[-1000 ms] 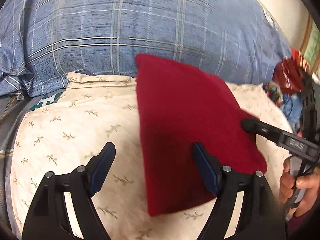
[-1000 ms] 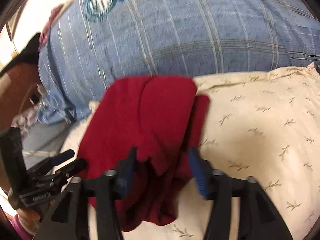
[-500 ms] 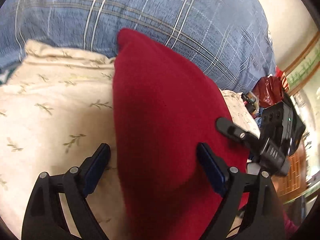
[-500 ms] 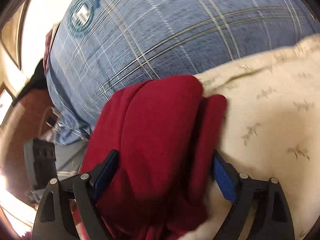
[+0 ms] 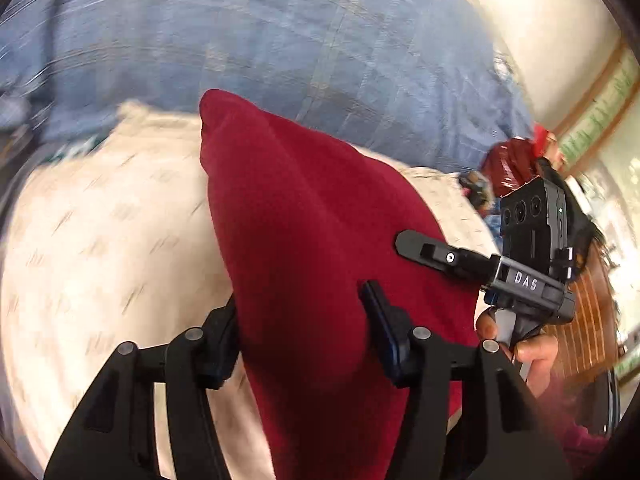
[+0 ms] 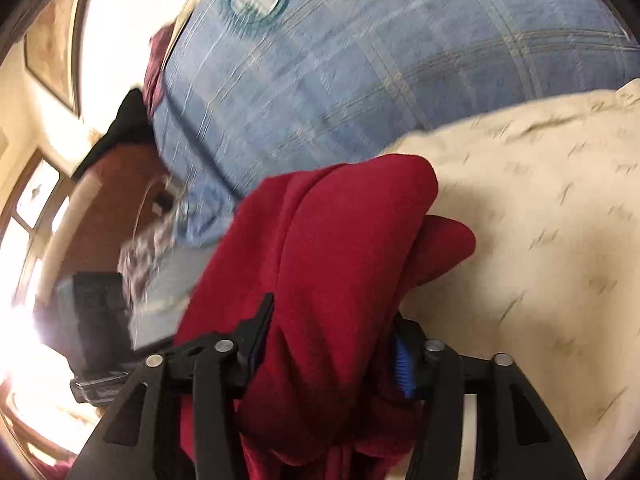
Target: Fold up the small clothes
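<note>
The red garment (image 5: 312, 240) sits bunched and partly folded on a cream pillowcase (image 5: 100, 248) printed with small sprigs, its far corner reaching toward a blue plaid pillow (image 5: 260, 40) behind. In the right wrist view the cloth (image 6: 344, 248) shows as thick doubled layers with a rounded fold poking out to the right. The left gripper (image 5: 304, 328) has its fingers clamped on a thick fold of the red fabric — cloth fills the gap between the blue pads. The right gripper (image 6: 332, 336) is likewise closed on the bundle, fabric bulging over both fingers; from the left wrist view its black fingers (image 5: 436, 252) lie across the garment's right side, with the person's right hand (image 5: 516, 344) on the handle.
</note>
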A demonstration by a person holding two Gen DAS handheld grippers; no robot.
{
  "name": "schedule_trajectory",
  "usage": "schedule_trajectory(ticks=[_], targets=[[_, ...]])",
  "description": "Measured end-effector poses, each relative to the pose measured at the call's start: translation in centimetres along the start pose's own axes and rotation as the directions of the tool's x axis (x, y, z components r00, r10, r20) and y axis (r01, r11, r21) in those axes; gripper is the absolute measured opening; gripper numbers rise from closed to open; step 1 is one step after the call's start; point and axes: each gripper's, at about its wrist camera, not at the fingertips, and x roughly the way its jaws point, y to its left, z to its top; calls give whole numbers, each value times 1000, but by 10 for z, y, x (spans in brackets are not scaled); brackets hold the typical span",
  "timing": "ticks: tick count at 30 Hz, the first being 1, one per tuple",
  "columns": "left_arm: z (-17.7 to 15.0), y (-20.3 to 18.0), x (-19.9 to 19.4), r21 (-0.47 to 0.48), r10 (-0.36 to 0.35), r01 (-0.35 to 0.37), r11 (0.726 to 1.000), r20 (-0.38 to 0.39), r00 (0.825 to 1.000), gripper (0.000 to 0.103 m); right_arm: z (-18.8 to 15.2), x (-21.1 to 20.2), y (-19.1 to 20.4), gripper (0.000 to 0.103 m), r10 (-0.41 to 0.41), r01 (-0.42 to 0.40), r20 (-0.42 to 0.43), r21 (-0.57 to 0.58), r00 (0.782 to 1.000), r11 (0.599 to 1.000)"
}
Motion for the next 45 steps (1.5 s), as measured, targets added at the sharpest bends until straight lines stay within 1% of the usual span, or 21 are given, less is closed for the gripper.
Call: schedule_trajectory(ticks=[1, 3, 5, 6, 8, 10, 12, 14, 16, 17, 18, 19, 22, 24, 28, 29, 32, 34, 38, 42, 45], targets=[[-11, 3, 2, -3, 33, -33, 999, -11, 999, 55, -7, 9, 2, 66, -44, 43, -35, -21, 998, 999], [-31, 8, 13, 27, 125, -124, 992, -43, 991, 57, -19, 19, 7, 66, -188, 183, -84, -72, 978, 981], [-42, 13, 9, 34, 158, -159, 987, 6, 987, 62, -24, 7, 21, 66, -216, 210, -40, -118, 975, 971], [-44, 14, 3, 32, 177, -178, 983, 31, 984, 64, -26, -5, 34, 66, -246, 245, 10, -149, 969, 958], [-44, 15, -3, 27, 197, -199, 980, 63, 978, 66, -30, -22, 55, 62, -267, 276, 71, -200, 961, 940], [-41, 22, -7, 5, 234, -236, 972, 105, 966, 69, -36, -33, 80, 57, -223, 241, 97, -267, 970, 933], [-39, 25, -8, -14, 275, -275, 961, 131, 953, 72, -45, -31, 100, 51, -200, 219, 90, -348, 976, 912], [-42, 28, -10, -25, 286, -285, 958, 136, 949, 74, -57, -16, 112, 43, -223, 227, 62, -440, 973, 869], [-44, 28, -12, -20, 303, -303, 953, 148, 941, 74, -71, 11, 109, 39, -379, 348, 47, -508, 924, 788], [-45, 27, -14, -14, 313, -315, 949, 160, 936, 74, -75, 22, 102, 39, -427, 381, 26, -504, 904, 775], [-47, 26, -16, -10, 321, -324, 946, 171, 932, 74, -76, 29, 94, 39, -439, 388, 12, -487, 899, 782], [-48, 26, -18, -10, 328, -331, 944, 175, 928, 74, -77, 27, 88, 39, -415, 379, 26, -466, 909, 800], [-50, 23, -24, -12, 343, -348, 937, 197, 918, 74, -73, 15, 91, 41, -380, 361, 38, -415, 924, 836], [-53, 19, -28, -6, 359, -366, 930, 213, 909, 74, -73, 3, 93, 43, -374, 368, 63, -385, 925, 846], [-56, 10, -36, 8, 389, -405, 914, 260, 884, 74, -80, -19, 101, 66, -373, 399, 141, -350, 917, 847], [-56, 8, -38, 9, 394, -410, 912, 265, 880, 74, -83, -22, 103, 67, -376, 407, 155, -342, 914, 847], [-57, 3, -42, 12, 389, -408, 913, 278, 878, 74, -87, -25, 105, 68, -397, 437, 186, -312, 899, 844], [-58, 1, -44, 9, 390, -408, 913, 281, 877, 80, -89, -27, 108, 70, -411, 453, 195, -300, 891, 839], [-62, -3, -47, 18, 386, -407, 913, 280, 879, 83, -91, -32, 115, 81, -444, 504, 246, -305, 861, 808], [-66, -3, -50, 6, 394, -413, 911, 284, 874, 83, -92, -37, 115, 84, -454, 518, 261, -285, 852, 807], [-67, -1, -51, -2, 396, -413, 911, 284, 873, 83, -91, -39, 111, 84, -452, 511, 257, -259, 854, 819]])
